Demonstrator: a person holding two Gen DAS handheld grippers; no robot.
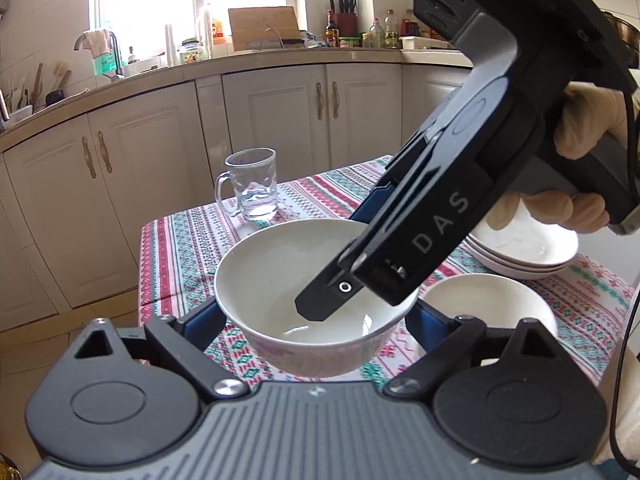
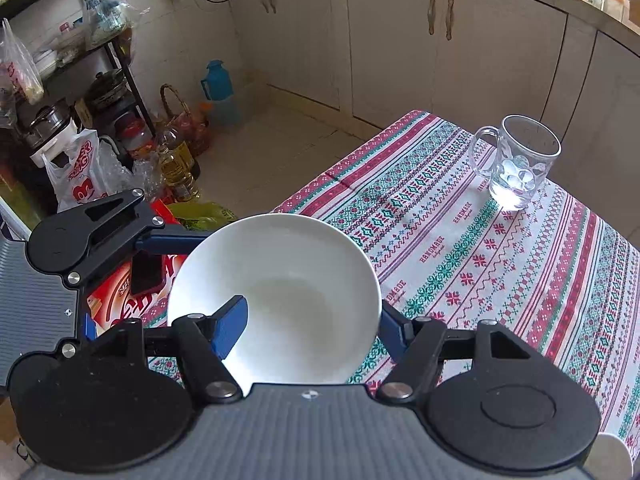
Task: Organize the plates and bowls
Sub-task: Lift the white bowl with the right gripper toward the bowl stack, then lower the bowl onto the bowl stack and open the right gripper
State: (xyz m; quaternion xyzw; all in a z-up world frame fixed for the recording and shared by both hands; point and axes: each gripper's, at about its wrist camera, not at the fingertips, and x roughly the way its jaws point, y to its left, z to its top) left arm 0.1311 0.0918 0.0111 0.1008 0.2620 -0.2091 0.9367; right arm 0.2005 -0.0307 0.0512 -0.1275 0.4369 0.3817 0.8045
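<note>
A white bowl [image 1: 296, 280] with a patterned outside is in the air above the tablecloth, between the spread blue fingers of my left gripper [image 1: 316, 320], which looks open around it. My right gripper [image 1: 348, 256] comes in from the upper right, one finger [image 1: 320, 300] inside the bowl and one outside its rim, shut on the bowl's wall. In the right wrist view the same bowl [image 2: 276, 300] fills the space of the right gripper [image 2: 312, 320], blue finger [image 2: 232, 328] inside it. A second white bowl [image 1: 492, 304] and a stack of white plates [image 1: 524, 252] sit at the right.
A glass mug [image 1: 254, 184] stands near the table's far edge; it also shows in the right wrist view [image 2: 520, 160]. The patterned tablecloth [image 2: 480, 248] covers the small table. Cabinets [image 1: 280, 108] stand behind. Bottles and bags [image 2: 172, 168] crowd the floor left of the table.
</note>
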